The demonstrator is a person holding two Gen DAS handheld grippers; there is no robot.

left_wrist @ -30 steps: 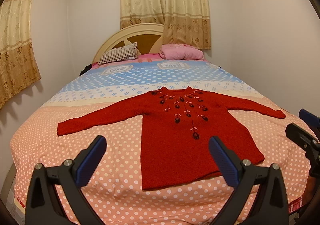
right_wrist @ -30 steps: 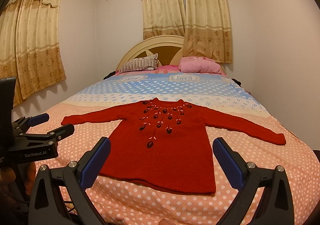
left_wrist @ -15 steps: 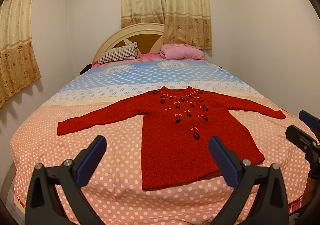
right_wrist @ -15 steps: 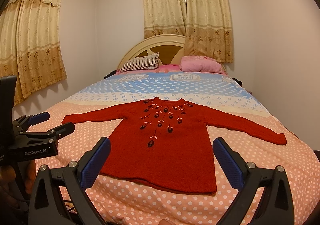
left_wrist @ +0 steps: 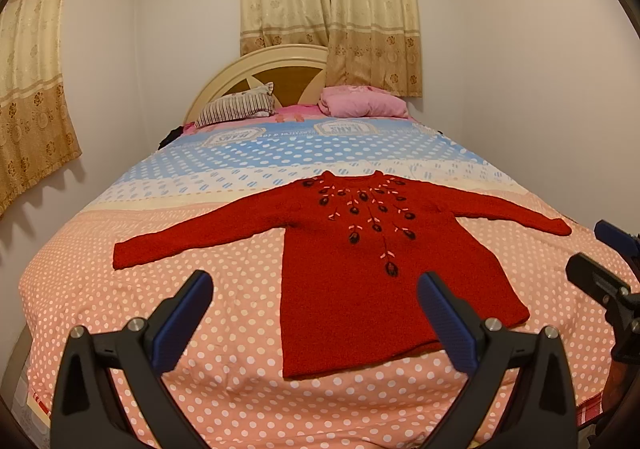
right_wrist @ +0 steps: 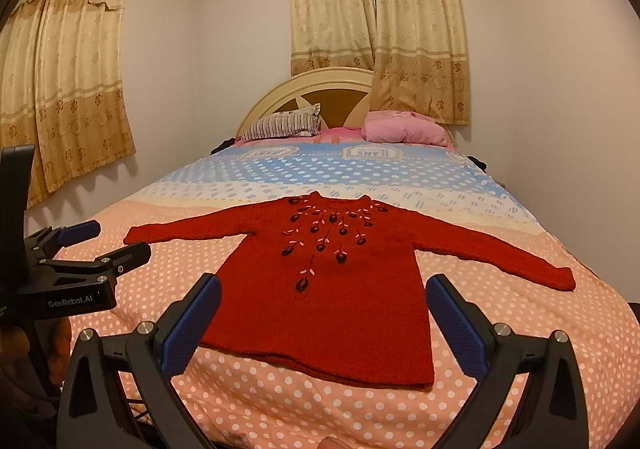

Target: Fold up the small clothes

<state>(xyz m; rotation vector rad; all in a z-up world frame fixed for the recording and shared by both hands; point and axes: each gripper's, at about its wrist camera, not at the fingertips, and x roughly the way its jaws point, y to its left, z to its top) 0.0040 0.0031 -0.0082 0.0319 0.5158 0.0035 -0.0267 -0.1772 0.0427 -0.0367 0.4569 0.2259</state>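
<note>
The left gripper [left_wrist: 314, 313] has its jaws wide apart and holds nothing. The right gripper [right_wrist: 324, 315] is the same, jaws apart. Both hang above the near edge of the bed [left_wrist: 120, 289]. In the frame centre the red sweater [left_wrist: 360, 273] lies flat, sleeves spread.

The headboard [right_wrist: 320, 89] is partly covered by the curtain [right_wrist: 420, 49] and pillows [right_wrist: 404, 131]. A dark item [left_wrist: 170, 137] at the bed's far left edge is too small to identify. The right gripper [left_wrist: 600, 261] is cut off by the left view's edge; the left gripper [right_wrist: 100, 245] likewise in the right view.
</note>
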